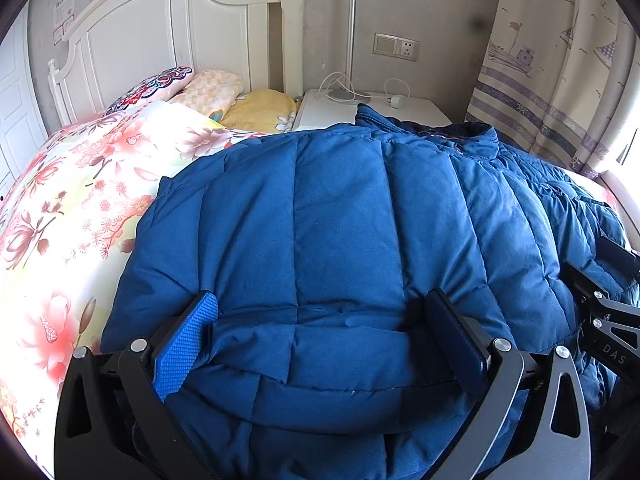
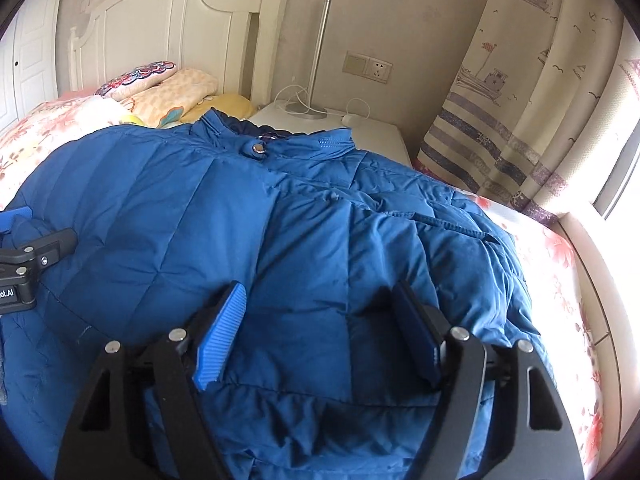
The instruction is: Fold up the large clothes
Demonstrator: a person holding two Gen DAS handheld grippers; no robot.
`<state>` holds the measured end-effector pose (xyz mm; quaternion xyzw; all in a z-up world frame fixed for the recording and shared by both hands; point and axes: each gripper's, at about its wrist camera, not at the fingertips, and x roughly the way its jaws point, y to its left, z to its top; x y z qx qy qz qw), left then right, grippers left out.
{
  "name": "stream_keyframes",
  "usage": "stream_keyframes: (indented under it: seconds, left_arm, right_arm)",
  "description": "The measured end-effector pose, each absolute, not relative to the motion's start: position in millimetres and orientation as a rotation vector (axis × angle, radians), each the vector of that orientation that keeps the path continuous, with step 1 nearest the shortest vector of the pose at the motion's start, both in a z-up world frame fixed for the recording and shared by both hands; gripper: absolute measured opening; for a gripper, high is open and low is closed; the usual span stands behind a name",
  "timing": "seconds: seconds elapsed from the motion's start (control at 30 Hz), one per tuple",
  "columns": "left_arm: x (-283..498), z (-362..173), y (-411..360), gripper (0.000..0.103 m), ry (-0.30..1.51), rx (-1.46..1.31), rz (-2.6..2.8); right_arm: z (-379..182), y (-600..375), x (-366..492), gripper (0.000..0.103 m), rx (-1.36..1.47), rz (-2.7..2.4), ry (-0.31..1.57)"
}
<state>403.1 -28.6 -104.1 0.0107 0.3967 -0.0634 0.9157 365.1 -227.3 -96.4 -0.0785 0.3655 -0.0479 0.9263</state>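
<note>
A big blue quilted down jacket point(image 1: 340, 208) lies spread on the bed, its collar point(image 2: 280, 144) toward the headboard and a metal snap at the neck. My left gripper point(image 1: 324, 308) stands open at the near hem, with the puffy fabric bulging between its wide-set fingers. My right gripper point(image 2: 320, 300) is open too, low over the jacket's right half, and rumpled fabric fills the gap between its pads. Each gripper's black frame shows at the edge of the other view: the right one point(image 1: 600, 304), the left one point(image 2: 36, 256).
The floral bedspread point(image 1: 72, 208) reaches left of the jacket, with pillows point(image 1: 208, 88) against the white headboard point(image 1: 160, 32). Behind the collar stands a white nightstand point(image 2: 372, 128) holding a lamp pole and a charger cable. A ship-print curtain point(image 2: 520, 100) and a window ledge point(image 2: 600, 300) border the right side.
</note>
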Motion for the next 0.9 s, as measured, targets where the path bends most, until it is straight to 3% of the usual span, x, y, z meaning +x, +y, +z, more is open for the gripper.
stream_keyframes:
  seconds: [0.17, 0.37, 0.5, 0.67, 0.9]
  left_arm:
    - [401.6, -103.0, -27.3, 0.099, 0.806, 0.017, -0.129]
    - [375.7, -67.0, 6.2, 0.099, 0.585, -0.164, -0.104]
    - [402.9, -99.2, 15.9, 0.098, 0.752, -0.193, -0.062]
    - [407.2, -101.4, -6.0, 0.098, 0.783, -0.036, 0.011]
    - [402.8, -98.8, 2.1, 0.098, 0.762, -0.084, -0.014]
  right_arm:
    - [-96.9, -227.5, 365.5, 0.075, -0.156, -0.096, 0.750]
    - [-95.9, -230.8, 367.0, 0.075, -0.143, -0.089, 0.755]
    - [-96.2, -231.8, 366.7, 0.076, -0.136, -0.085, 0.755]
    - [-96.1, -233.3, 367.6, 0.076, -0.132, -0.086, 0.755]
    - [-98.1, -237.1, 371.1, 0.078, -0.102, -0.070, 0.773]
